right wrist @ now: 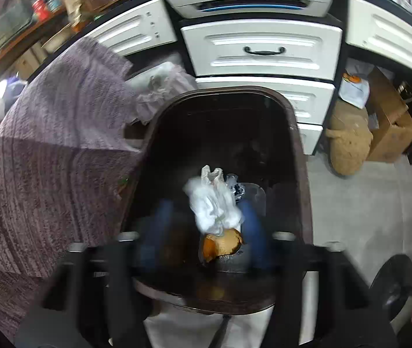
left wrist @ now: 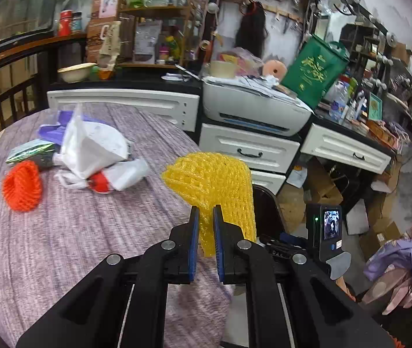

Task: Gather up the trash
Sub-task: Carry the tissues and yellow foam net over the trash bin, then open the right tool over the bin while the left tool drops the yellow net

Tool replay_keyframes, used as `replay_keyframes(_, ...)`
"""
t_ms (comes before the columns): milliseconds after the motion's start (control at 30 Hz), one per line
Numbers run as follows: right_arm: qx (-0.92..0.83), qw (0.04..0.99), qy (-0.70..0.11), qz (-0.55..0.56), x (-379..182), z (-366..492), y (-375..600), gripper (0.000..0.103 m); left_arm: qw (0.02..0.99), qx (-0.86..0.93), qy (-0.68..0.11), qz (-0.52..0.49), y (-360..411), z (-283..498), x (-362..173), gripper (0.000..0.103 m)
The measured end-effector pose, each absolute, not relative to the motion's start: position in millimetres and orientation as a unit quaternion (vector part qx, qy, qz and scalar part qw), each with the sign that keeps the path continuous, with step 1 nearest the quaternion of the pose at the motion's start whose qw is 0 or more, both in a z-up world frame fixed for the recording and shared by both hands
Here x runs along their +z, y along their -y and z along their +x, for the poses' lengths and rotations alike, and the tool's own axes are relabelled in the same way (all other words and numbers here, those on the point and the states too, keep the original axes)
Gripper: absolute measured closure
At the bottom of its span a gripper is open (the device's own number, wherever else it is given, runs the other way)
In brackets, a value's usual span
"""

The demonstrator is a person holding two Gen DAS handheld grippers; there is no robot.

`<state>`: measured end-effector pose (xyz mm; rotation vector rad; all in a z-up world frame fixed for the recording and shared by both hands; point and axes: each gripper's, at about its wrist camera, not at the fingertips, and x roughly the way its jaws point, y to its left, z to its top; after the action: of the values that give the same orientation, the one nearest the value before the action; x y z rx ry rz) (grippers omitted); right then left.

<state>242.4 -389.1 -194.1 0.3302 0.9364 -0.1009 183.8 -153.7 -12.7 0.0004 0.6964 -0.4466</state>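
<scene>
- Table (left wrist: pixel 95 232), left of left view: orange net (left wrist: pixel 23 187) and white bags (left wrist: pixel 95 150) lying on it.
- Left gripper (left wrist: pixel 206 226), lower centre: pinching yellow net (left wrist: pixel 214 179), raised.
- Right gripper (right wrist: pixel 206 211), blurred: fingers spread over bin (right wrist: pixel 301 156); white bag (right wrist: pixel 214 203) between them.

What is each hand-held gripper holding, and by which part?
Left hand-held gripper: yellow foam net, pinched at its lower edge. Right hand-held gripper: open, holding nothing.

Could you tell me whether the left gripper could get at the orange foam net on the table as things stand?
Probably not yet: the left gripper is shut on the yellow foam net. The orange foam net itself lies uncovered.
</scene>
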Motion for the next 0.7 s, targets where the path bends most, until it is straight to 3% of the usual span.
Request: replay_keyframes(700, -0.134, 0.893, -0.388, 0.186, -159.0, 161.8, 474.5, 0.036, 0.864, -0.264, -0.419, 0.093, 272.8, 204.6, -85.0, 0.092)
